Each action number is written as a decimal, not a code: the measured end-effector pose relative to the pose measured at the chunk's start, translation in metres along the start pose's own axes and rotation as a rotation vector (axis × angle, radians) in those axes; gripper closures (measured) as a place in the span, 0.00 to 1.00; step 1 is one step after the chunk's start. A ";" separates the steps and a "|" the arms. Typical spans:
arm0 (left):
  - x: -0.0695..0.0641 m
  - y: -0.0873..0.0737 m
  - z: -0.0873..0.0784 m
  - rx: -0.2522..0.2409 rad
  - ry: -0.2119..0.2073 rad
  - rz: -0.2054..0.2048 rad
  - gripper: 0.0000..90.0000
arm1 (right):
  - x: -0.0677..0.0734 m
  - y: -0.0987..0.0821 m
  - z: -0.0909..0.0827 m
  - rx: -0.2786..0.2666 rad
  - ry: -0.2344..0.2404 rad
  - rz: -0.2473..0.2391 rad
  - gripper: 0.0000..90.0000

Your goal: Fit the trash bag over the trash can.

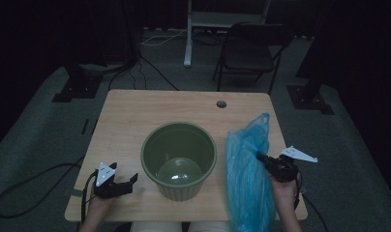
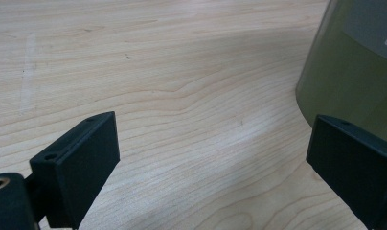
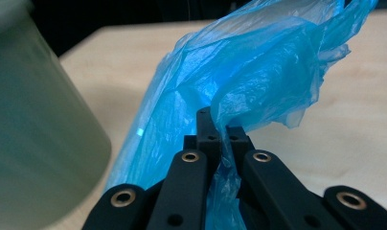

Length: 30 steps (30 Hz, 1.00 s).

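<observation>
A green plastic bin (image 1: 179,159) stands in the middle of the wooden table (image 1: 130,121), empty inside. A thin blue plastic bag (image 1: 249,169) lies stretched along the table's right side, running from the back toward the front edge. My right gripper (image 1: 262,157) is shut on a fold of the blue bag (image 3: 258,72), with film pinched between its jaws; the bin's wall (image 3: 33,129) is at the left of that view. My left gripper (image 1: 122,175) rests open on the table at the front left, beside the bin's side (image 2: 354,72), nothing between its fingers (image 2: 81,158).
A small round hole (image 1: 221,104) sits near the table's far edge. Behind the table stand a black folding chair (image 1: 249,50) and a white stand (image 1: 188,34). Cables (image 1: 34,188) run over the grey floor at the left.
</observation>
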State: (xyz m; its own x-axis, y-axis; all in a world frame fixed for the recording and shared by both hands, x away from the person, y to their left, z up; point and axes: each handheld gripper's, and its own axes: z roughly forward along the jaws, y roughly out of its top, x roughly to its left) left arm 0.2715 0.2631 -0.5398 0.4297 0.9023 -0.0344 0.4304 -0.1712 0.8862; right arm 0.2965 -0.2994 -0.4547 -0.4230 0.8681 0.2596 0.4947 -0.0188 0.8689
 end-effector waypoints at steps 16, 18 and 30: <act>0.000 0.000 0.001 0.005 -0.002 0.004 0.05 | 0.013 0.064 -0.049 -0.265 0.055 0.006 1.00; 0.000 0.001 0.001 0.006 -0.002 0.002 0.05 | 0.015 0.071 -0.052 -0.289 0.068 0.012 1.00; 0.000 0.001 0.002 0.016 0.002 0.012 0.05 | 0.050 0.142 -0.074 -0.474 0.211 -0.036 1.00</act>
State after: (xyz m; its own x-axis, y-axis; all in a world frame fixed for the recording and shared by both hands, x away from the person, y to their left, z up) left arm 0.2739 0.2618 -0.5397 0.4333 0.9010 -0.0224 0.4374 -0.1885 0.8793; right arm 0.2897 -0.2950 -0.2868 -0.6011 0.7547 0.2628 0.0995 -0.2556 0.9616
